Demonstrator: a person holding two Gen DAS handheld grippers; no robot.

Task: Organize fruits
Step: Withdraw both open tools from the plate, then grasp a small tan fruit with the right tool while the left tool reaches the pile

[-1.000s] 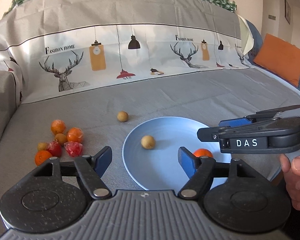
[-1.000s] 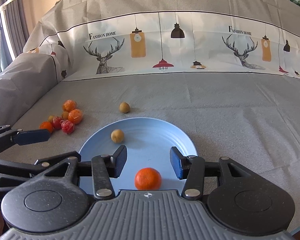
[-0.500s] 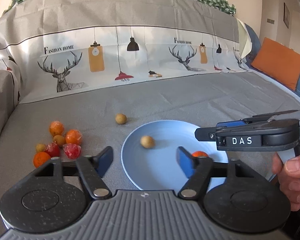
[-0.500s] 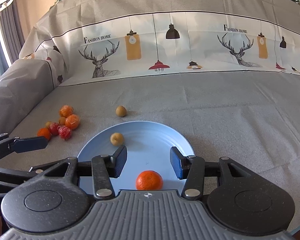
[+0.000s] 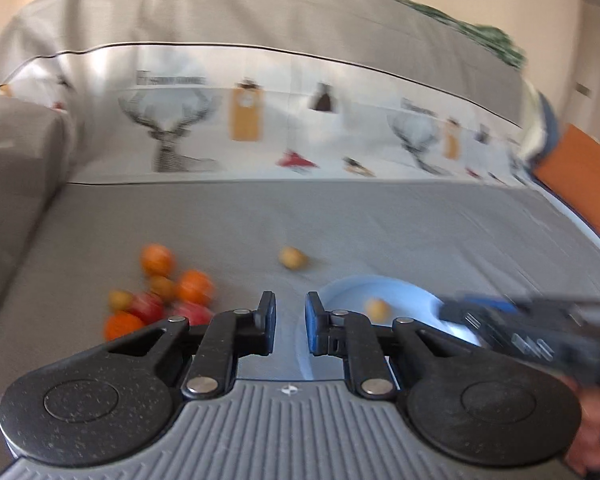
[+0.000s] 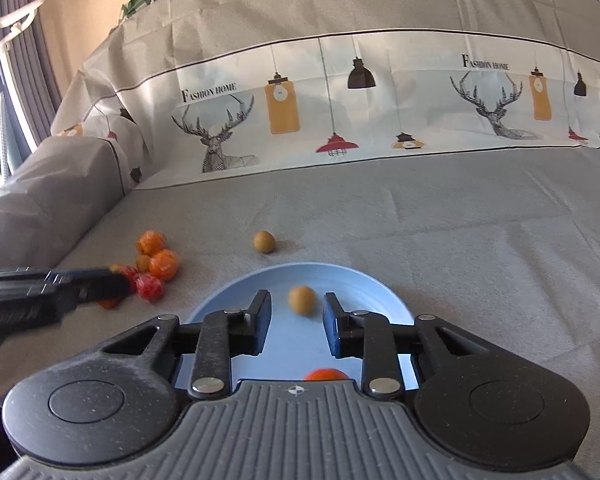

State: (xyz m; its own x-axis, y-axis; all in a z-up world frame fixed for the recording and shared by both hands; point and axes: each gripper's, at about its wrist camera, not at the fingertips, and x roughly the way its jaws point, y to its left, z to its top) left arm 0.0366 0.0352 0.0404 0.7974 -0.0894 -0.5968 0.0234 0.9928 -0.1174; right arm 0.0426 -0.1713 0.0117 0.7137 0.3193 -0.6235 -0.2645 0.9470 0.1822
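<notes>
Grey sofa cover (image 6: 440, 216) with its deer-and-lantern print fills the backdrop, and the left wrist view is badly blurred. Left gripper (image 5: 290, 322) hangs above the cover with its jaws narrowed to a slim gap, nothing between them. Right gripper (image 6: 296, 322) hovers over the blue plate (image 6: 380, 292), jaws parted, empty. On the plate sit a tan round fruit (image 6: 302, 299) and, near the gripper's base, an orange (image 6: 325, 374), only partly visible. Another tan fruit (image 6: 264, 241) lies on the cover just beyond the plate. Off to the left, a cluster of oranges and red fruits (image 6: 156, 266) waits.
</notes>
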